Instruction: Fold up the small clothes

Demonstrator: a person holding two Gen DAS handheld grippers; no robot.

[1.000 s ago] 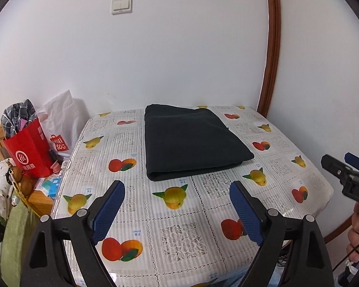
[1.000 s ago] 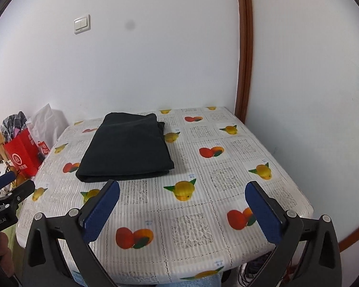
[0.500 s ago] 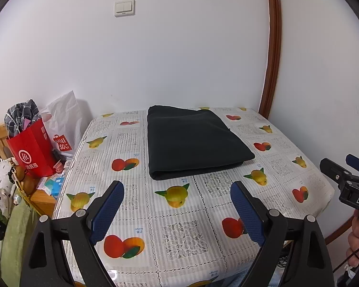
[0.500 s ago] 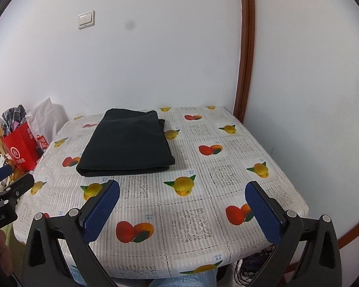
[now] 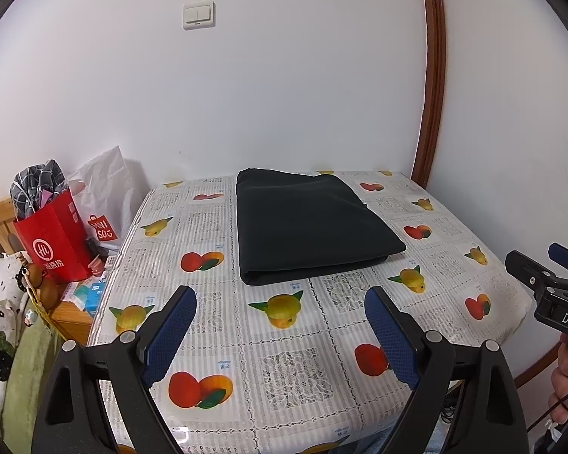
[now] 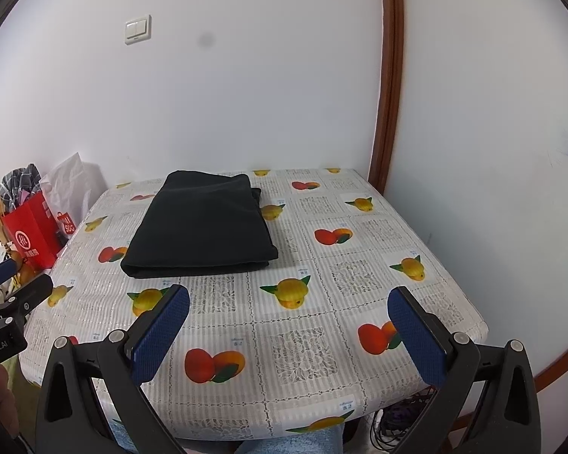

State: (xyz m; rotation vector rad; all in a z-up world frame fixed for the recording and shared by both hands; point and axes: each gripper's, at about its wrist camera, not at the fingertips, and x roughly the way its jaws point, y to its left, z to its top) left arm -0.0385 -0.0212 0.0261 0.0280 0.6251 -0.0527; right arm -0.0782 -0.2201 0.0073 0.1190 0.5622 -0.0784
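We hold the left gripper [image 5: 280,335] above the near edge of the table, its blue-padded fingers [image 5: 168,335] spread wide apart with nothing between them. Our right gripper [image 6: 289,335] hovers the same way on the other side, its jaws equally wide and empty; its black tip also shows at the right edge of the left wrist view. Both sit well short of the cloth.

Ahead of us, the dark folded garment [image 5: 306,223] lies flat toward the far side of the fruit-print tablecloth [image 5: 295,363], nearer the left half, its thick fold edge facing us. Left of the table stand a red paper bag [image 5: 55,238] stuffed with checked fabric and a white shopping bag [image 5: 106,196]. A light switch [image 5: 198,15] is on the white wall behind.
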